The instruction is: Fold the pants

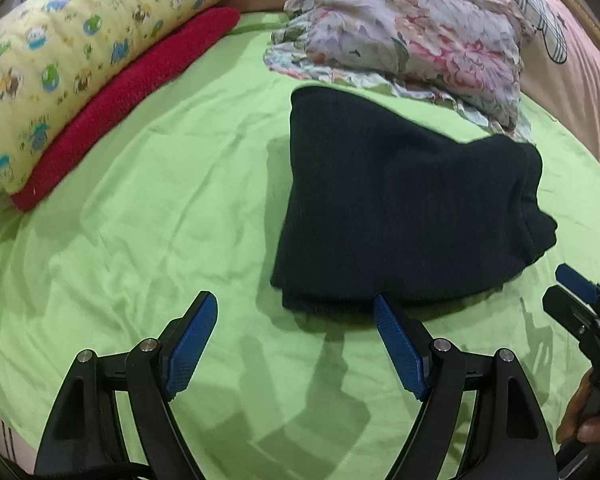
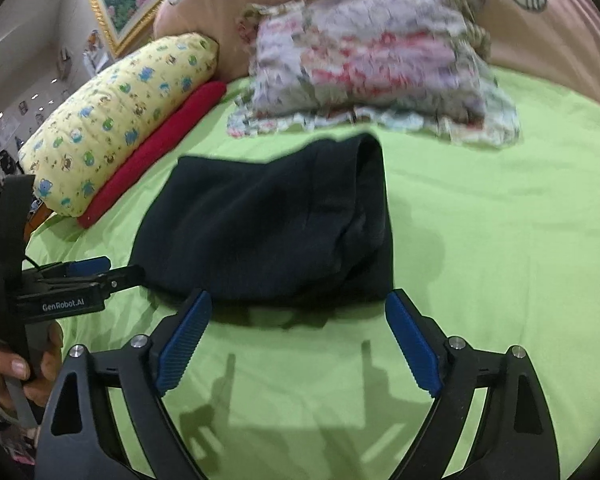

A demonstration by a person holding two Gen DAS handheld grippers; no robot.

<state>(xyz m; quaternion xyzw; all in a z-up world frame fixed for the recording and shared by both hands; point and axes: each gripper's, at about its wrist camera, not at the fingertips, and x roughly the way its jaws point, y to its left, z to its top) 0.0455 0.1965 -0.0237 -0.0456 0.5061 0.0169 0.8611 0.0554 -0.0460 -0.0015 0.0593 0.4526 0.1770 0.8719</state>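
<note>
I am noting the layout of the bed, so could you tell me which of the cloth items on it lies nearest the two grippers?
The dark folded pants; they lie just beyond the left gripper. The floral bundle, red towel and yellow pillow sit farther back.

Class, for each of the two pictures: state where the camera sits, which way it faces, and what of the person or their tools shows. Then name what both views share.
Left wrist: sits on the left hand-held gripper, open, facing forward over the green sheet at the folded pants; the right hand-held gripper shows at the right edge.
Right wrist: sits on the right hand-held gripper, open, facing the pants from their other side; the left hand shows.
Shared: pants, yellow pillow, red towel, floral cloth.
</note>
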